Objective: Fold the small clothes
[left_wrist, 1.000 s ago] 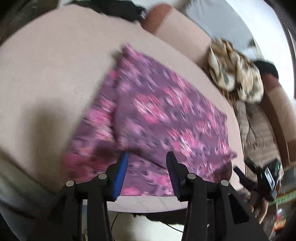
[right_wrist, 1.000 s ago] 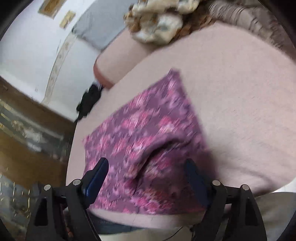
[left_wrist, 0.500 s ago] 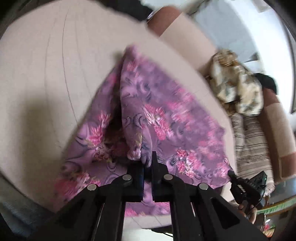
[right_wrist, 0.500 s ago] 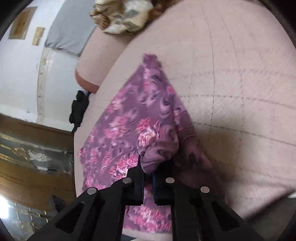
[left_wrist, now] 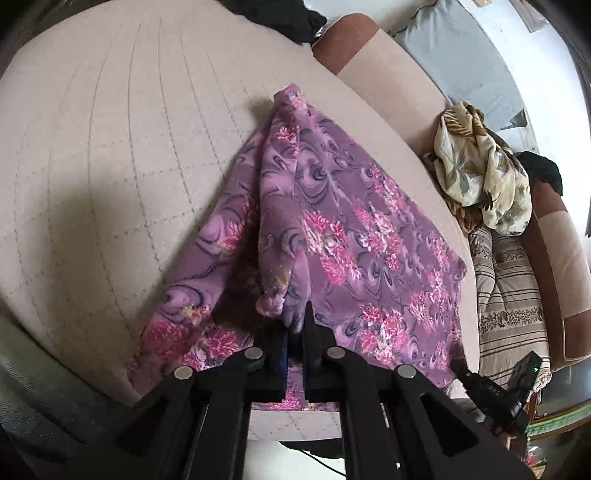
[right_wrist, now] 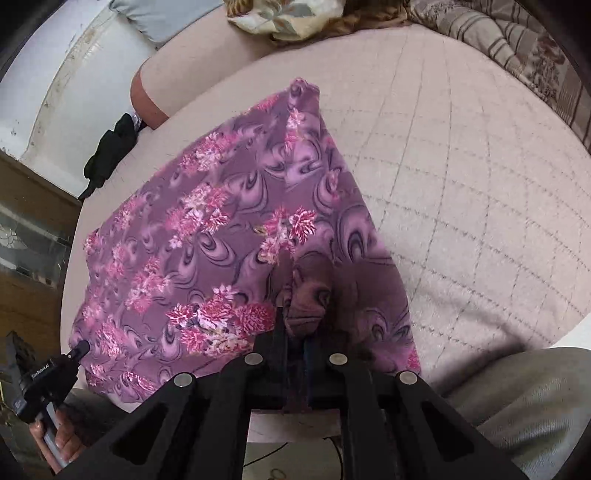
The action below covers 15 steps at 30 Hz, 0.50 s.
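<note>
A purple floral cloth (left_wrist: 351, 236) lies on the pink quilted cushion (left_wrist: 110, 147). My left gripper (left_wrist: 295, 332) is shut on its near left corner and lifts it, so the cloth tents up over a lower layer. In the right wrist view my right gripper (right_wrist: 295, 332) is shut on the near right corner of the same cloth (right_wrist: 221, 221), also raised. The other gripper shows small at the edge of each view, the right one in the left wrist view (left_wrist: 495, 391) and the left one in the right wrist view (right_wrist: 48, 376).
A crumpled cream patterned cloth (left_wrist: 480, 177) and a striped brown blanket (left_wrist: 509, 302) lie at the sofa's right. A black item (left_wrist: 280, 18) lies at the far edge. The sofa backrest (left_wrist: 388, 74) runs behind. A grey trouser leg (right_wrist: 528, 417) is near right.
Both grippers, open over the cloth's near edge a second ago, have shut on its corners and lifted them; the cloth now rises in folds.
</note>
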Each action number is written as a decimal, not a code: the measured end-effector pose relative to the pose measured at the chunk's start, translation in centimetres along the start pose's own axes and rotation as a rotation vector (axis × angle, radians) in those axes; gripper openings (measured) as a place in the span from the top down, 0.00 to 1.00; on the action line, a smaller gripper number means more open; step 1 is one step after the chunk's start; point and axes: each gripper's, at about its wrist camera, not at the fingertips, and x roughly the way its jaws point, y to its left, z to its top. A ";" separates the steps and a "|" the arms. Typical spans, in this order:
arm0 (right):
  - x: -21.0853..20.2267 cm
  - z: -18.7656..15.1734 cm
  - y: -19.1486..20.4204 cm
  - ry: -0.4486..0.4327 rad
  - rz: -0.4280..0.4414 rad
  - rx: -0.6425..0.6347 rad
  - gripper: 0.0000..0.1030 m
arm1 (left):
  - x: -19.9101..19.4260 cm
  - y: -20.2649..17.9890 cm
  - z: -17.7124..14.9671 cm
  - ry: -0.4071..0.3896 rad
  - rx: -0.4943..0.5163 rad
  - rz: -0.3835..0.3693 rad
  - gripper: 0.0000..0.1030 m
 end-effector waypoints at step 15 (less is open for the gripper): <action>-2.5 -0.9 0.0 -0.113 -0.020 -0.013 0.55 | -5.4 0.4 -0.4 -0.224 -0.021 0.177 0.70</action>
